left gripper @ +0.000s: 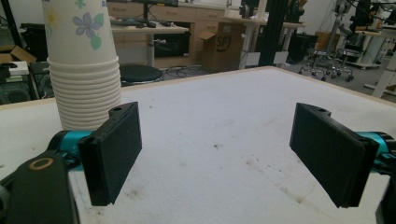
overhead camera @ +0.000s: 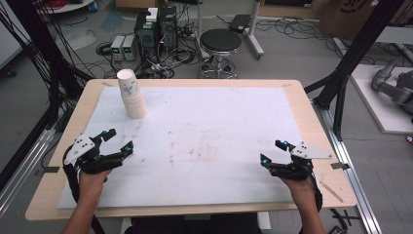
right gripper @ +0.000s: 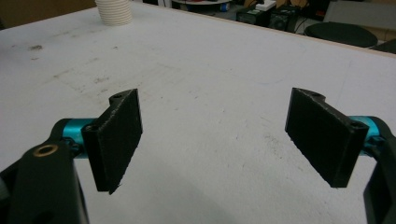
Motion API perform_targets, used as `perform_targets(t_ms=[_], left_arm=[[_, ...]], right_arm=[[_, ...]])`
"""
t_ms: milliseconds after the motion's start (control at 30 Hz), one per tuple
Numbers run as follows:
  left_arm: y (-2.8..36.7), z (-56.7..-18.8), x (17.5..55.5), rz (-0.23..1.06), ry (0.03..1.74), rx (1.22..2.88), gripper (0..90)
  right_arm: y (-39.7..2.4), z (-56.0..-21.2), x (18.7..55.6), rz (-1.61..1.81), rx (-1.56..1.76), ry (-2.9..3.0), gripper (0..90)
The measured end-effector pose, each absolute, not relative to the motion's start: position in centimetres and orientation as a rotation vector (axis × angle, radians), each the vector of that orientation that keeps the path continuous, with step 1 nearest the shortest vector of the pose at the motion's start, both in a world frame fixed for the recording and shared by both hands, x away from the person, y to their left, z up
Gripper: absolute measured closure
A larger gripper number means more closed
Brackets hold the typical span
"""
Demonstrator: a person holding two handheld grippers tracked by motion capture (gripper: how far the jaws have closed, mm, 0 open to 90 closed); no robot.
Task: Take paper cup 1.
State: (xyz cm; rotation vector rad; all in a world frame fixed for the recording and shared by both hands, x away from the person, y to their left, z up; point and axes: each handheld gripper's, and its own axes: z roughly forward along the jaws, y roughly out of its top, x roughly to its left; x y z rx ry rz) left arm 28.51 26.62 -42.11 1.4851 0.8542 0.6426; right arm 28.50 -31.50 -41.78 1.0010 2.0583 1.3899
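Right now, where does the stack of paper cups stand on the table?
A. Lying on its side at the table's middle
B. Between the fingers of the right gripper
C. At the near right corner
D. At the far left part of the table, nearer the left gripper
D: the stack of paper cups stands upright at the far left of the table, beyond the open left gripper and well away from the right gripper.

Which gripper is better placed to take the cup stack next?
Probably the left gripper: open, it sits nearest the cup stack. The right gripper, also open, is across the table.
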Motion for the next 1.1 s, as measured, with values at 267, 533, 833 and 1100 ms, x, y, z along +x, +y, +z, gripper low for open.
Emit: perform_targets(t_ms=[267,533,833,1100], left_arm=[[26.5,-42.2,28.7,0.643,0.853,1.487,16.8],[26.1,-42.2,28.8,0.632,0.849,1.490,16.8],[26.0,-42.1,29.3,0.624,0.850,1.478,16.8],[25.8,-40.9,29.7,0.608,0.834,1.471,16.6]], right_arm=[[-31.8,-41.9,28.4,1.389,1.001,2.057,19.3],[-31.6,-42.0,28.6,1.399,1.005,2.063,19.3],[-31.5,-41.8,28.5,1.393,1.006,2.060,19.3],[-31.3,-41.5,28.1,1.393,1.000,2.057,19.3]])
